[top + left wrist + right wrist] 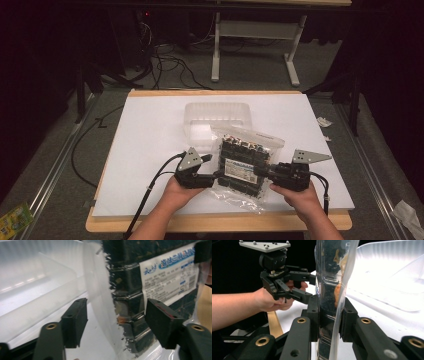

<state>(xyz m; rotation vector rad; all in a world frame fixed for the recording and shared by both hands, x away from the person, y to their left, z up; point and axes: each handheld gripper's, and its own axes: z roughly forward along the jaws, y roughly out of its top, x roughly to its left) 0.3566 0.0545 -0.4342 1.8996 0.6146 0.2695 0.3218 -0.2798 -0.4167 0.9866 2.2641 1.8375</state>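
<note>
Left gripper [216, 172]: jaws spread wide, straddling the left edge of the bag without pressing it. Bag [246, 161]: clear plastic, dark packed contents, white label; lifted on edge over the white board [145, 145], just in front of the clear tray [217, 116]. Right gripper [259, 171]: jaws clamped on the bag's right side.

The room is dark all round; only the white rectangular table top [150, 150] is lit, from above, and shadows on it are faint. Glare washes out the clear plastic tray [37, 285] in the left gripper view. All pictures are soft, the black jaws closest to each gripper camera blurred, with slight bending at the edges.
</note>
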